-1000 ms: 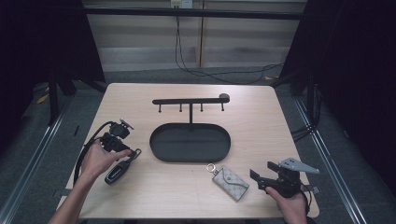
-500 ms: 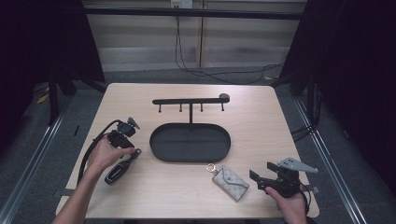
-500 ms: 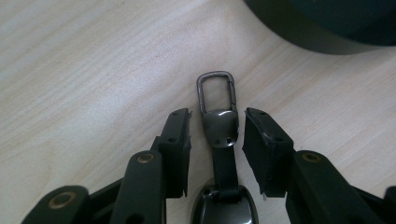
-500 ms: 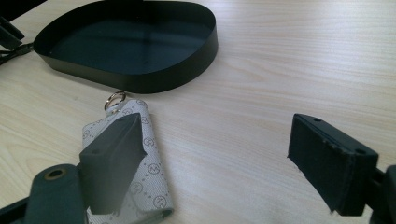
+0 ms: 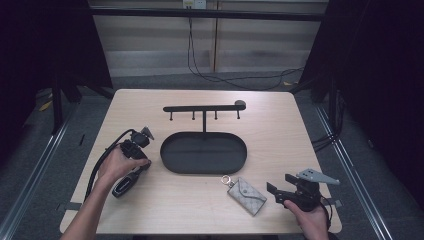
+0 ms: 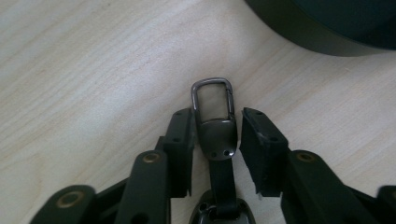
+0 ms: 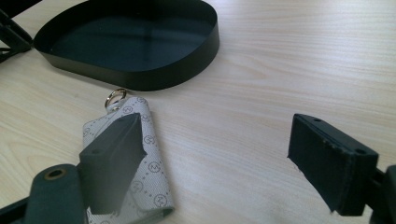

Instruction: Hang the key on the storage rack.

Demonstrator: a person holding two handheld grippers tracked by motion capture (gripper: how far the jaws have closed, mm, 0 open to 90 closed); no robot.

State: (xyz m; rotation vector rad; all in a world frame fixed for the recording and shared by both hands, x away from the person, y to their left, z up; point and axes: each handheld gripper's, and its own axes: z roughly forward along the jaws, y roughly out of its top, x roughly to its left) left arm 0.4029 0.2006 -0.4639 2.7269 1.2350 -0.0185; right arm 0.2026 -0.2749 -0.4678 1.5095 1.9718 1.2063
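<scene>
Pale wood tabletop (image 5: pixel 280 125) carries a black oval tray (image 5: pixel 203 167). Left of it, the left gripper (image 6: pixel 217 128) has its 2 jaws nearly closed around a car key fob's (image 5: pixel 123 186) metal clasp (image 6: pixel 213 100), not yet pinching. That clasp looks rigid, smooth, probably slippery; the strap behind suits gripping. The right gripper (image 7: pixel 212 154) gapes wide, holding nothing, beside a soft grey key pouch (image 7: pixel 140 177).

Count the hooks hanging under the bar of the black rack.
4. The hooks hang in a row under the bar: far left, left of the post, right of the post, and far right.
</scene>
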